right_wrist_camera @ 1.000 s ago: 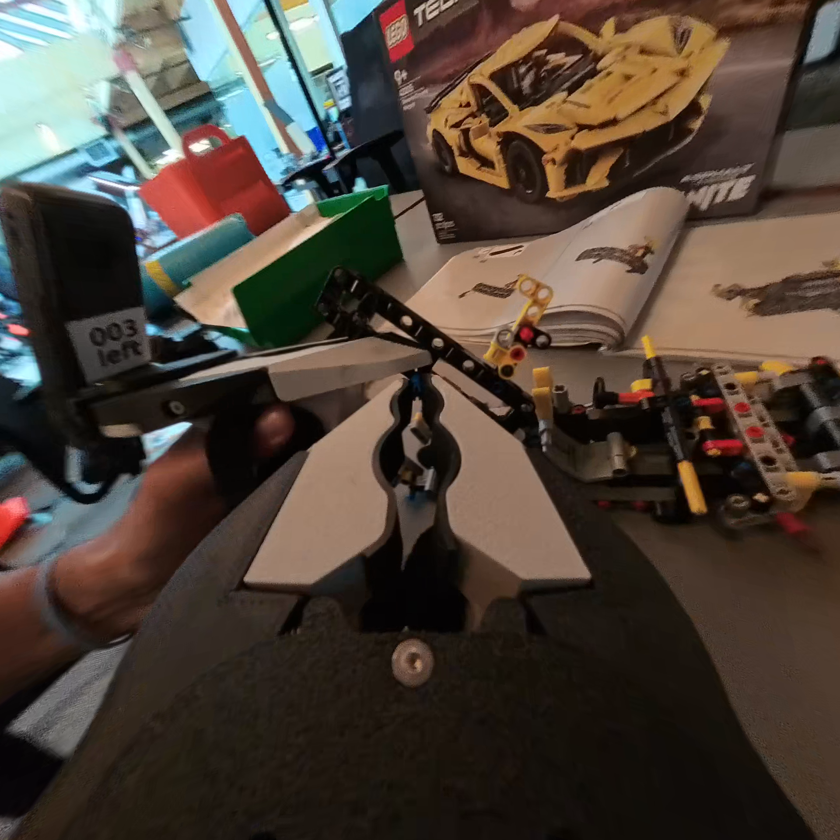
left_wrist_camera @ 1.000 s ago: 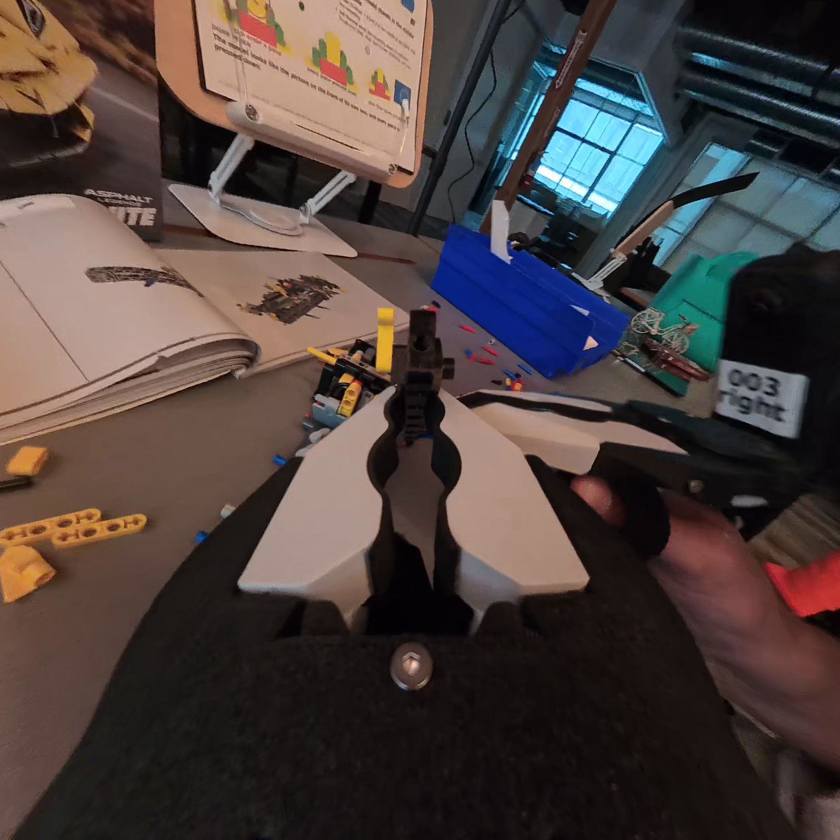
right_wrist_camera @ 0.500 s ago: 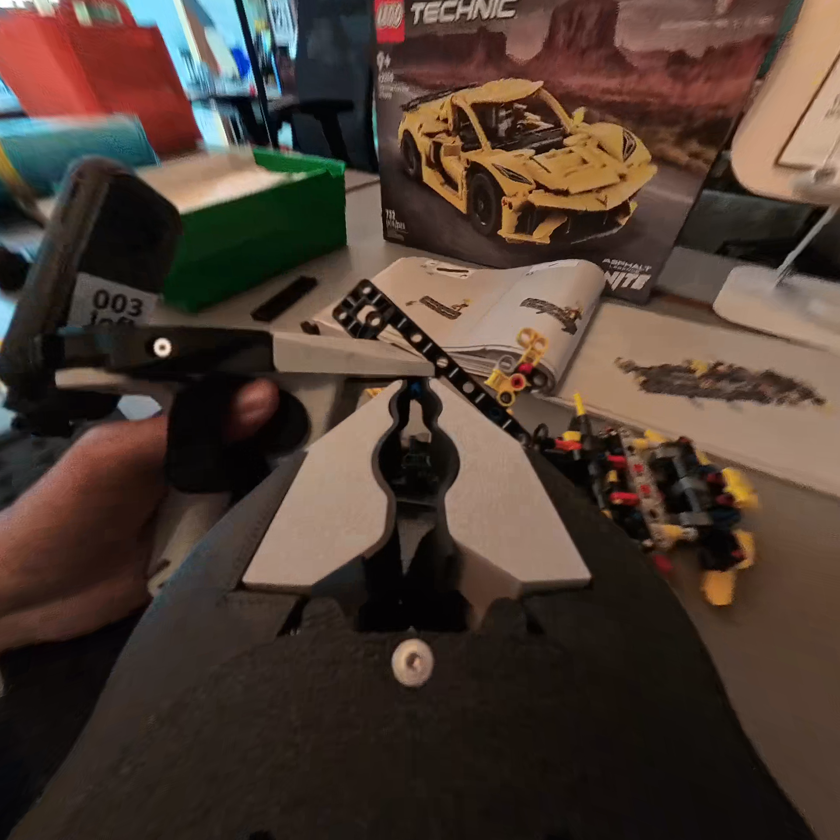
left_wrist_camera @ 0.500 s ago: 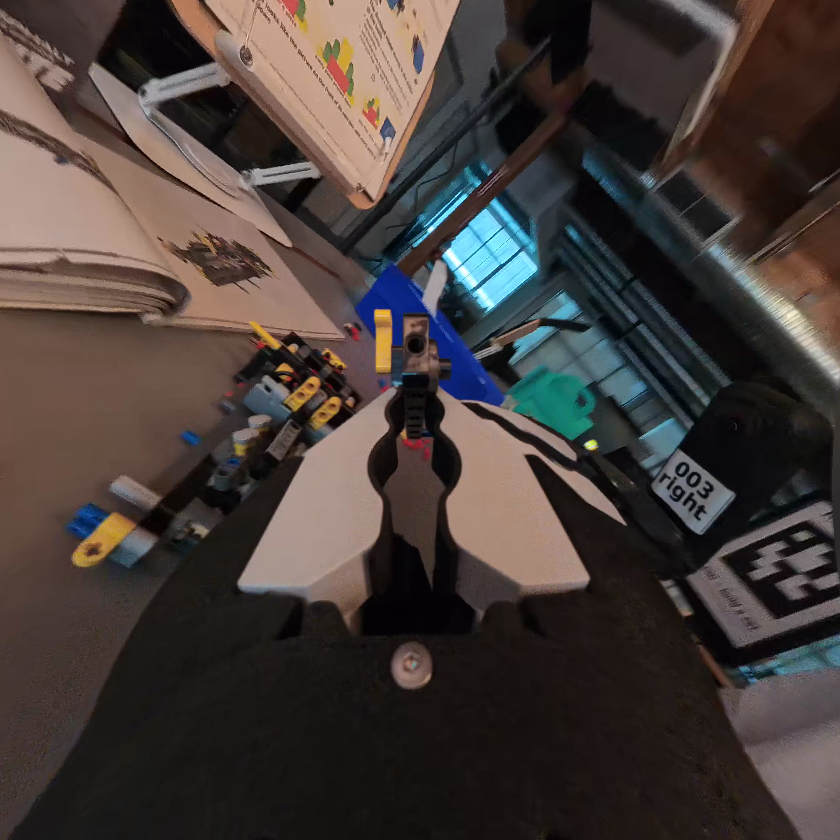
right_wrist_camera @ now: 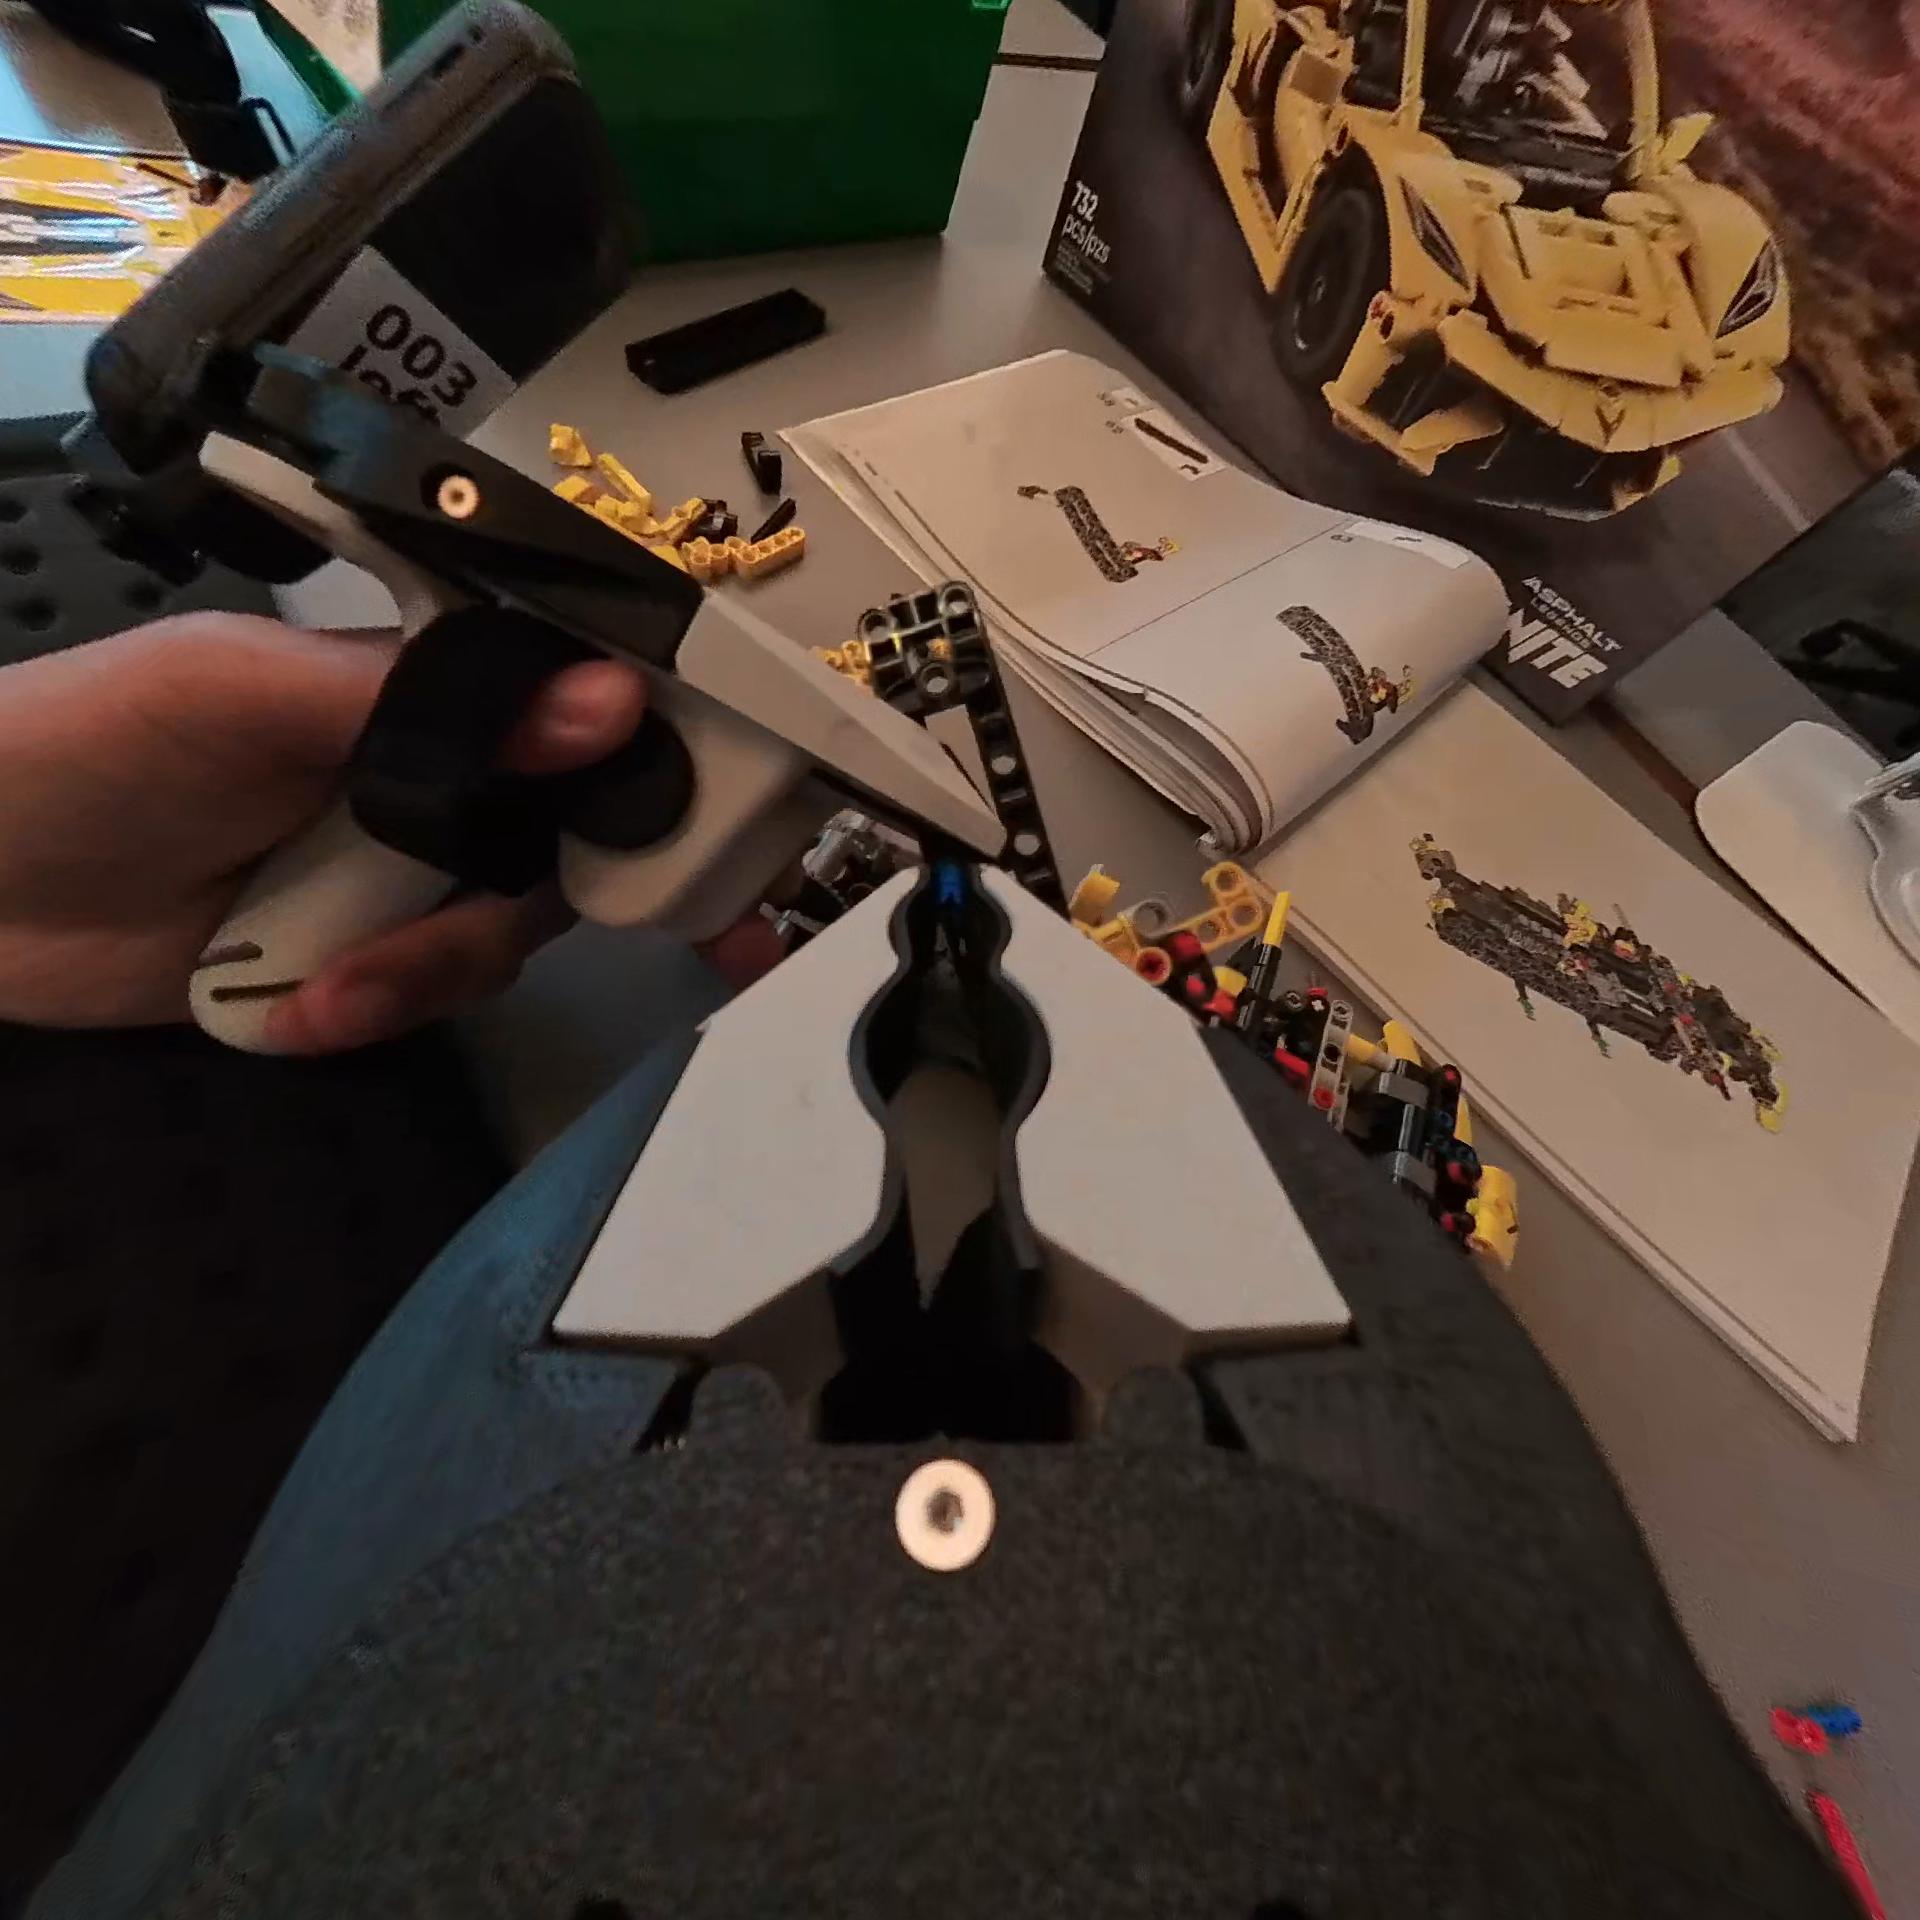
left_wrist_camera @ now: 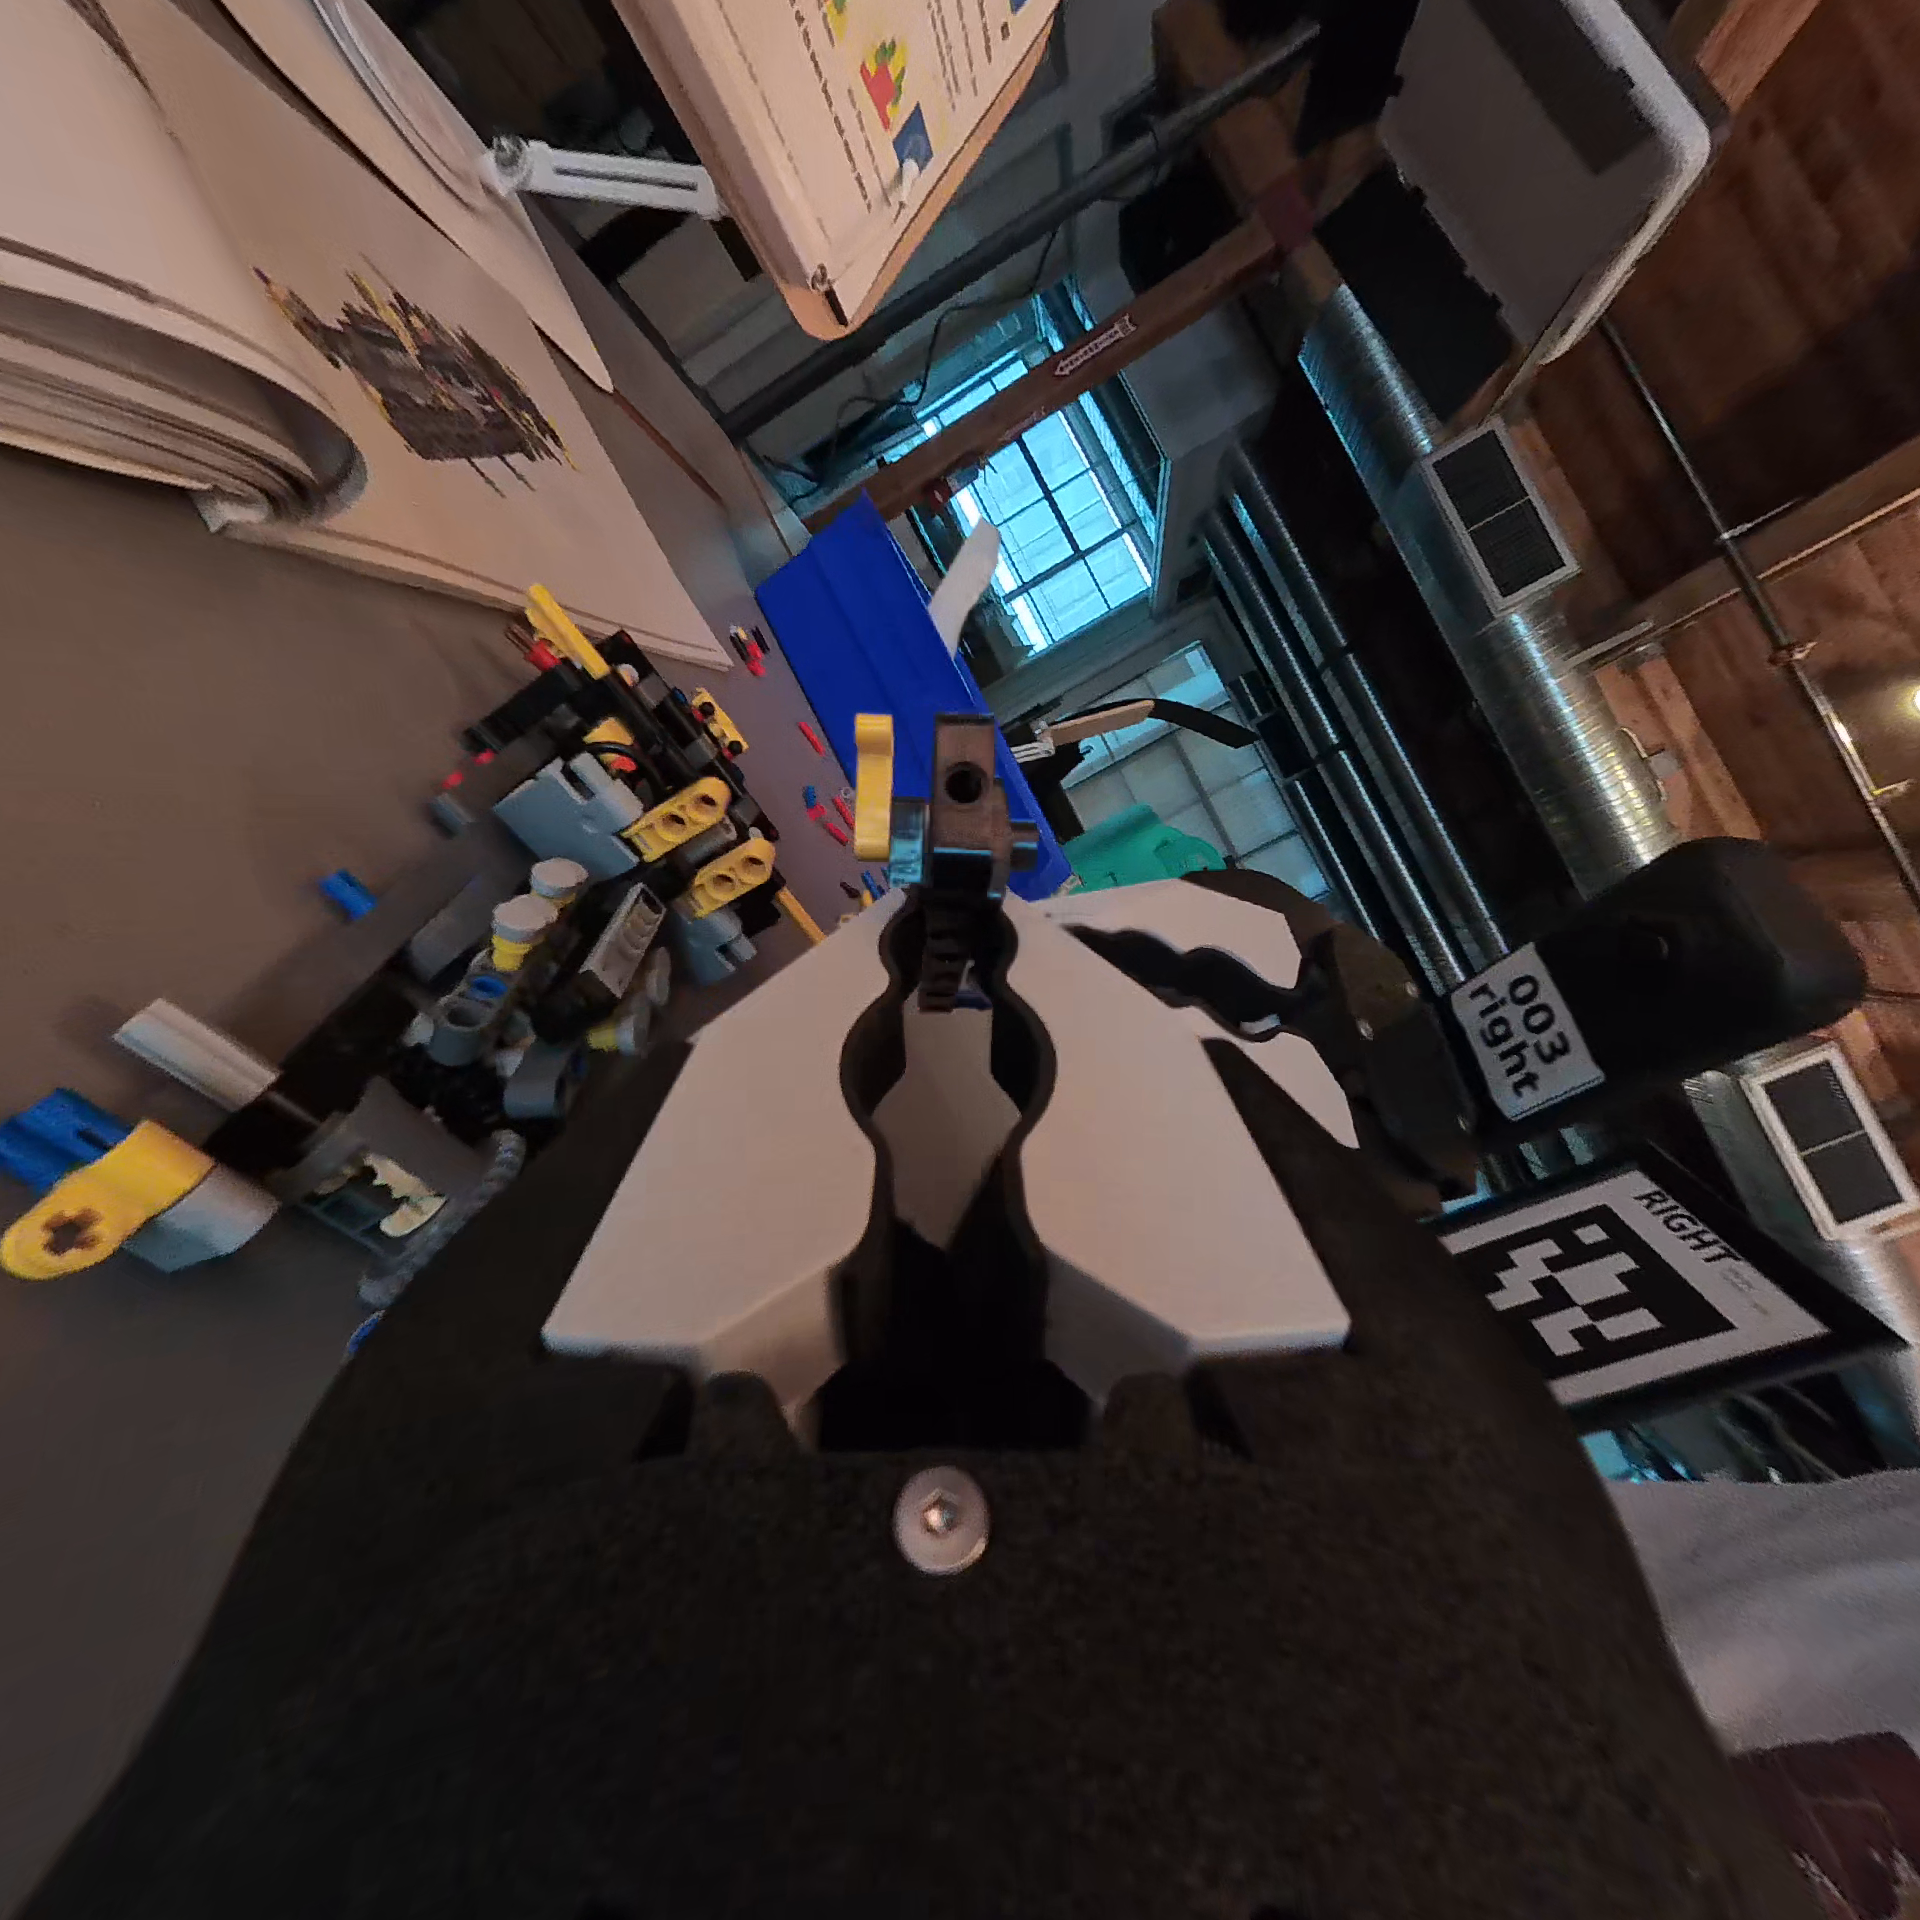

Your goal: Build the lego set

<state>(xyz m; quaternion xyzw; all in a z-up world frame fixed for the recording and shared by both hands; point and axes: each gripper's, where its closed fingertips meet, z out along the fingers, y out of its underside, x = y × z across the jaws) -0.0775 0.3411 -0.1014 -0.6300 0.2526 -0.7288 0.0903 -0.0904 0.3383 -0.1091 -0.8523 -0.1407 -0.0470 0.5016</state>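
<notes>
My left gripper (left_wrist_camera: 951, 914) is shut on a long black beam (left_wrist_camera: 961, 831), seen end-on with a yellow piece (left_wrist_camera: 873, 784) on its side. In the right wrist view the beam (right_wrist_camera: 1000, 758) rises steeply from the left gripper (right_wrist_camera: 966, 821), with a square black frame (right_wrist_camera: 925, 644) at its top. My right gripper (right_wrist_camera: 951, 883) is shut on a small blue pin (right_wrist_camera: 948, 881), its tip right against the beam's lower part. The right gripper also shows in the left wrist view (left_wrist_camera: 1195, 935). The half-built chassis (right_wrist_camera: 1340, 1049) lies on the table behind.
The open instruction booklet (right_wrist_camera: 1195, 623) and the lego box (right_wrist_camera: 1507, 208) lie behind the chassis (left_wrist_camera: 613, 862). A green bin (right_wrist_camera: 790, 104), loose yellow pieces (right_wrist_camera: 675, 520) and a blue bin (left_wrist_camera: 873, 644) stand around. Red and blue pins (right_wrist_camera: 1808, 1725) lie at the near right. My two grippers' fingertips are within a few centimetres of each other.
Both grippers have rolled and tilted while staying together. The beam now stands steeper in the right wrist view. The right gripper looks down more onto the table. Both grips are unchanged.
</notes>
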